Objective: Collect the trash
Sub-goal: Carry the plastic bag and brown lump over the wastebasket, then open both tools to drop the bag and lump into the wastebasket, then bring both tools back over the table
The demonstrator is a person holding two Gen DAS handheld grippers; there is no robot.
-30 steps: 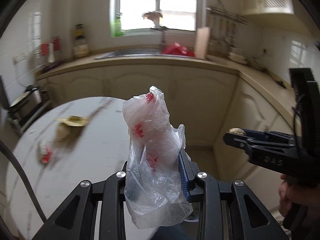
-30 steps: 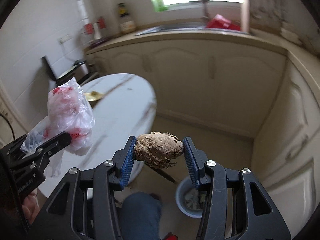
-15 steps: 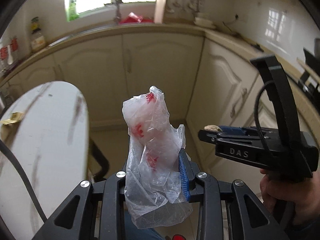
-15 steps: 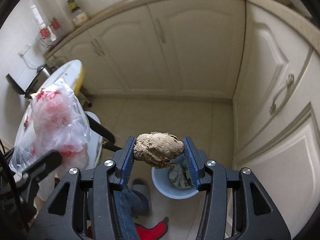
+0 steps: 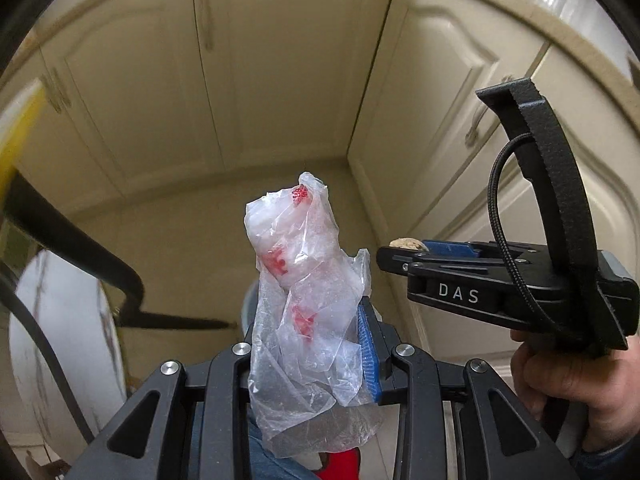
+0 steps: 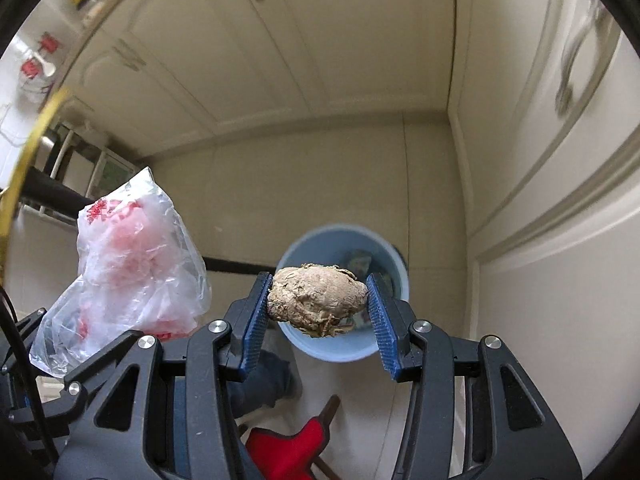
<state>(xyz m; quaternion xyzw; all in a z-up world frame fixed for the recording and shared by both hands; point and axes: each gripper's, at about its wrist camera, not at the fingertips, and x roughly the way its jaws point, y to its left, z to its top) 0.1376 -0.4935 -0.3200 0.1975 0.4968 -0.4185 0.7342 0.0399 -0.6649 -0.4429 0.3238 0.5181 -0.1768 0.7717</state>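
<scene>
A crumpled clear plastic bag [image 5: 304, 304] with red print stands up between the blue pads of my left gripper [image 5: 308, 344], which is shut on it. The same plastic bag [image 6: 128, 260] shows at the left of the right wrist view. My right gripper [image 6: 318, 304] is shut on a brownish crumpled lump [image 6: 316, 300] of trash, held directly above a light blue bin [image 6: 340, 344] on the floor. Some rubbish lies inside the bin. In the left wrist view the right gripper [image 5: 396, 250] appears from the side, held by a hand [image 5: 576, 384], with the lump [image 5: 408, 243] peeking out.
Cream cabinet doors [image 6: 304, 48] line the back and right walls and meet in a corner. A round white table [image 5: 60, 344] with a black leg [image 5: 80, 256] is at the left. A person's jeans-clad leg [image 6: 256, 380] and red slipper [image 6: 288, 448] stand beside the bin.
Both grippers have swung away from the table and tipped down toward the floor. The blue bin has grown larger and now sits right under the lump. Both grips are unchanged.
</scene>
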